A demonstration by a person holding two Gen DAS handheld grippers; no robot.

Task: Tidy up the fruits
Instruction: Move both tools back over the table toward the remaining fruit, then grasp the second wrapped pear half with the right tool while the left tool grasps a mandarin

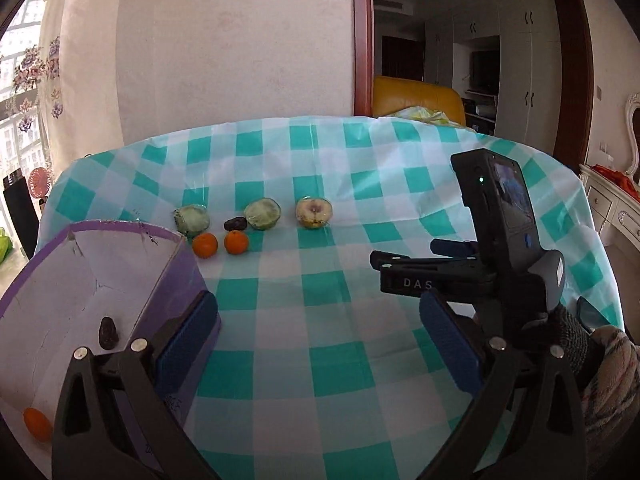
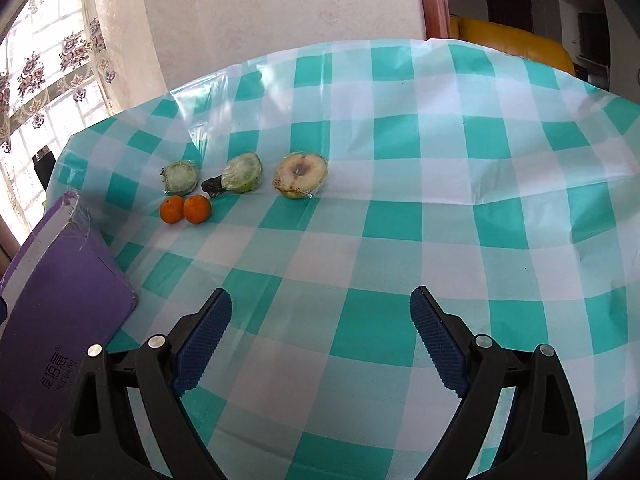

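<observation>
On the checked tablecloth lie two green wrapped fruit halves (image 1: 192, 220) (image 1: 262, 213), a pale wrapped apple half (image 1: 314, 212), a dark date (image 1: 235, 223) and two oranges (image 1: 205, 245) (image 1: 236, 242). They also show in the right wrist view: the halves (image 2: 180, 177) (image 2: 242, 172), the apple half (image 2: 300, 176), the date (image 2: 212, 187) and the oranges (image 2: 172, 209) (image 2: 197, 209). A purple box (image 1: 176, 276) holds a date (image 1: 108, 333) and an orange (image 1: 37, 424). My left gripper (image 1: 316, 348) is open beside the box. My right gripper (image 2: 320, 340) is open and empty; it also shows in the left wrist view (image 1: 404, 258).
The purple box (image 2: 68, 292) sits at the table's left edge. The checked cloth (image 2: 400, 200) covers the whole table. A wall stands behind the table, a curtained window at left, a doorway and a yellow sofa (image 1: 416, 98) at right.
</observation>
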